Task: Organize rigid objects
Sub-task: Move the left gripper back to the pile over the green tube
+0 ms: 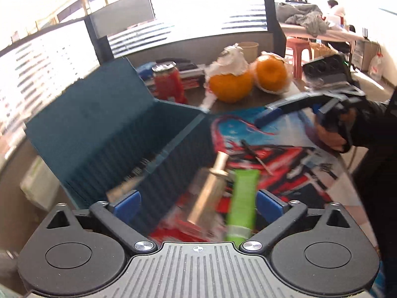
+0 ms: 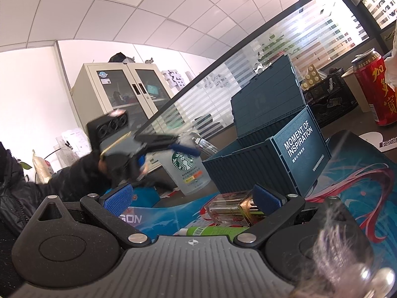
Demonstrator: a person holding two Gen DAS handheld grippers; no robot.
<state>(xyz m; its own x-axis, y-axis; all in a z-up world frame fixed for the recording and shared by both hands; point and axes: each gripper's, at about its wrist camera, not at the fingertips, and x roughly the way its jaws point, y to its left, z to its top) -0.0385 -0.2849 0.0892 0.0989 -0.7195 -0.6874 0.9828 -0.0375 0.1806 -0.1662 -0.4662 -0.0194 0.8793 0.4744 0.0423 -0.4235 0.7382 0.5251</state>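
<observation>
Left wrist view: the left gripper (image 1: 197, 202) is standing with its jaws spread wide and nothing between the pads, pointing down over the mat (image 1: 285, 154). At lower centre of the frame the perfume bottle (image 1: 211, 193) and the green tube (image 1: 242, 203) are lying side by side on the mat, just beside the dark teal container box (image 1: 104, 134), which is filling the left half with its lid raised. The right gripper (image 1: 270, 118) is showing at right of centre, held by a gloved hand (image 1: 332, 129).

Right wrist view: the right gripper (image 2: 193, 198) is also gaping, gripping nothing; the perfume bottle (image 2: 233, 209) is lying just ahead of its right finger and the green tube (image 2: 213, 230) close under the body.

Probable hazards: the picture is smearing, so an approach at this pace is risking a knock that rolls the bottle or tube off target. The two items are lying so close that closing jaws may be catching both, or pinching the tube askew. The box wall is standing near enough to foul the left finger. Oranges (image 1: 230, 84) and a red can (image 1: 170, 82) are sitting well apart, upper centre.
</observation>
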